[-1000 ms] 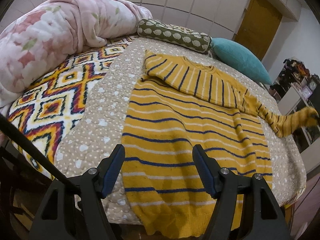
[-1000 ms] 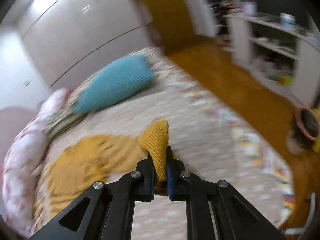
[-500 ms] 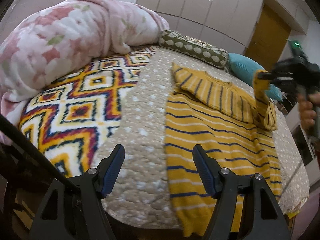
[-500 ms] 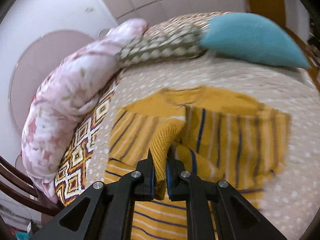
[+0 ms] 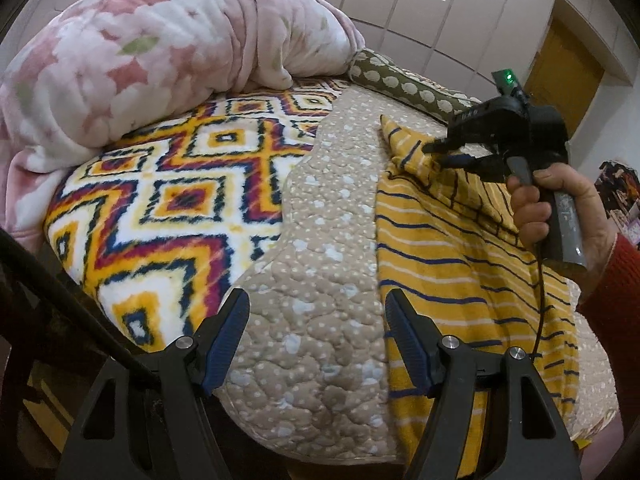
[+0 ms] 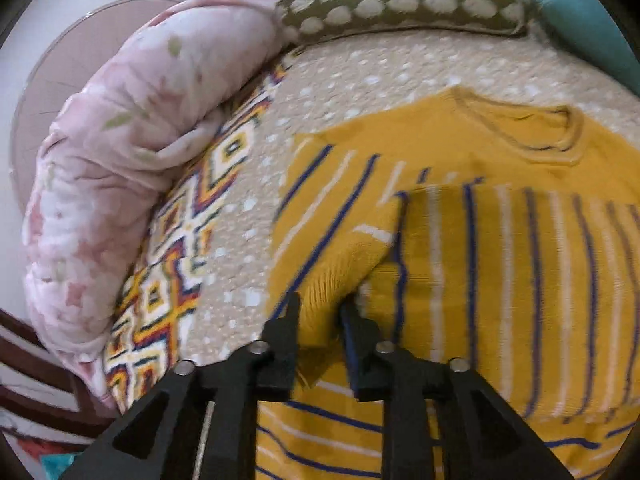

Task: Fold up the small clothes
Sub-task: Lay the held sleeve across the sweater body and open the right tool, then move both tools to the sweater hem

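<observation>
A yellow sweater with blue and white stripes (image 5: 460,248) lies flat on the beige dotted quilt (image 5: 320,264); it also shows in the right wrist view (image 6: 500,272). Both sleeves are folded across its chest. My right gripper (image 6: 322,312) hangs just above the sweater's left shoulder, jaws partly open, with the sleeve cuff (image 6: 340,276) lying loose between the fingers. It also shows in the left wrist view (image 5: 444,152). My left gripper (image 5: 318,332) is open and empty near the bed's front edge, by the sweater's left hem.
A pink floral duvet (image 5: 152,60) is heaped at the back left. A patterned fleece blanket (image 5: 168,200) covers the left of the bed. A green dotted bolster (image 6: 400,4) and a teal pillow (image 6: 580,16) lie at the head. Wardrobe doors (image 5: 460,12) stand behind.
My right gripper carried the right sleeve across the chest to the left shoulder and opened its jaws. My left gripper shifted left along the bed's front edge, still open.
</observation>
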Action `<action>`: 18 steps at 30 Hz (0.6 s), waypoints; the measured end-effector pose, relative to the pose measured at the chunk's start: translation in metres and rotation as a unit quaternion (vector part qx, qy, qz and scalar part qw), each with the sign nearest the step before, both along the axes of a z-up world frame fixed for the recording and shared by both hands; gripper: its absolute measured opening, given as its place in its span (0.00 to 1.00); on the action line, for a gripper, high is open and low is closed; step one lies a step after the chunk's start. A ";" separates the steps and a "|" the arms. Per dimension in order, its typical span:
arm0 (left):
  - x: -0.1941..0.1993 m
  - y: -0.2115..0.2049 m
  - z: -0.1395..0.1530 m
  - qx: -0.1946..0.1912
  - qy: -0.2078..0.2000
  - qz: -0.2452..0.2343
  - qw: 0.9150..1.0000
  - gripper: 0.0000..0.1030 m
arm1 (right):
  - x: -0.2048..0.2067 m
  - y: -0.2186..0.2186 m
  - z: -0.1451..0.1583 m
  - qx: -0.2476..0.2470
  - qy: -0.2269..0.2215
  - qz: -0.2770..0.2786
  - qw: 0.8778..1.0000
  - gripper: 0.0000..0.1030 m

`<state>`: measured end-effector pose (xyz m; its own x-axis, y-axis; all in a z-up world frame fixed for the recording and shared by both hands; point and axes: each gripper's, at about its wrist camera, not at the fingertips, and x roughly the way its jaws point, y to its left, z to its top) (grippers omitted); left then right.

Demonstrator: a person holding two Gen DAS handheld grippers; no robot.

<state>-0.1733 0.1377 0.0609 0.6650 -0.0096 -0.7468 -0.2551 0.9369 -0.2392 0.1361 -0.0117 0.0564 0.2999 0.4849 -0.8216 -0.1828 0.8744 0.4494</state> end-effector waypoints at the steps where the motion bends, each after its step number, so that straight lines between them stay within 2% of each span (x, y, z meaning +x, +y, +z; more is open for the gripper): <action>1: 0.000 0.000 0.000 -0.002 0.000 0.001 1.000 0.67 | -0.002 0.000 0.004 0.015 -0.006 0.009 1.000 0.34; 2: 0.000 0.000 0.000 -0.004 0.000 0.001 1.000 0.67 | -0.005 -0.001 0.011 0.030 -0.015 0.017 0.999 0.35; 4: 0.001 0.000 0.000 -0.010 0.002 0.001 1.000 0.67 | -0.010 -0.006 0.025 0.049 -0.030 0.029 0.998 0.51; 6: 0.001 -0.002 0.000 -0.013 0.003 -0.001 1.000 0.67 | -0.019 -0.020 0.044 0.049 -0.056 0.027 0.997 0.53; 9: 0.000 -0.007 0.001 -0.013 0.003 -0.008 1.000 0.67 | -0.033 -0.051 0.057 0.030 -0.082 0.012 0.996 0.53; 11: 0.001 -0.010 0.002 -0.013 0.003 -0.009 1.000 0.67 | -0.041 -0.079 0.057 -0.015 -0.095 -0.011 0.995 0.53; 12: 0.001 -0.011 0.002 -0.015 0.003 -0.009 1.000 0.67 | -0.043 -0.091 0.053 -0.040 -0.097 -0.021 0.994 0.47; 13: 0.002 -0.013 0.001 -0.017 0.004 -0.010 1.000 0.67 | -0.045 -0.107 0.045 -0.078 -0.094 -0.034 0.992 0.40; 14: 0.002 -0.014 0.001 -0.020 0.006 -0.012 1.000 0.67 | -0.046 -0.117 0.039 -0.092 -0.087 -0.041 0.991 0.38; 18: 0.004 -0.023 -0.003 -0.021 0.014 -0.021 0.999 0.67 | -0.050 -0.163 0.003 -0.088 -0.045 -0.077 0.992 0.38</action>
